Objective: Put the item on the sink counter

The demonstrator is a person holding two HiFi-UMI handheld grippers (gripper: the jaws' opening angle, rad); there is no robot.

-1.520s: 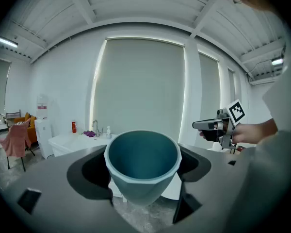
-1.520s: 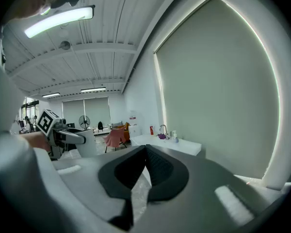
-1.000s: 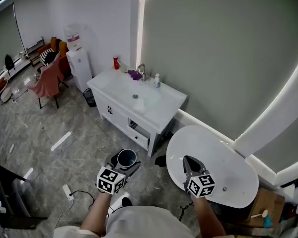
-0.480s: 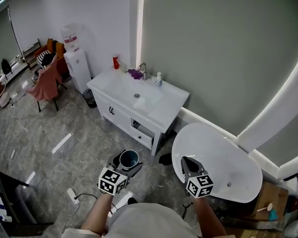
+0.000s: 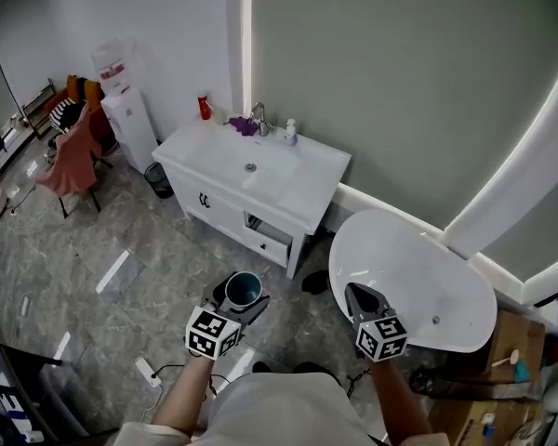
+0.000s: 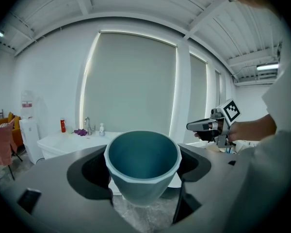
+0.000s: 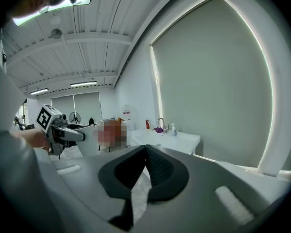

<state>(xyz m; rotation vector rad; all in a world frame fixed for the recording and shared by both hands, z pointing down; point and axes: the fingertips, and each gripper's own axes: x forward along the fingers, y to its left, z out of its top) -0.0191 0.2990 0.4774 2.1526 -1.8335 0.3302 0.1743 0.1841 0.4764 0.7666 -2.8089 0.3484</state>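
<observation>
Grey floor [image 5: 121,240] spreads below, with the white sink bench [image 5: 302,193] well ahead of both tongs. So far the left tongs [image 5: 240,297] grasp a blue cup [image 6: 142,164] (upright); the right tongs [image 5: 356,298] are clenched, empty. Reaching the bench and setting down remain.

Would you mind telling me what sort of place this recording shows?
Likely a bathroom mock-up inside a studio or office. A white sink vanity with a faucet stands beside a freestanding bathtub, while a water dispenser stands further along the wall.
</observation>
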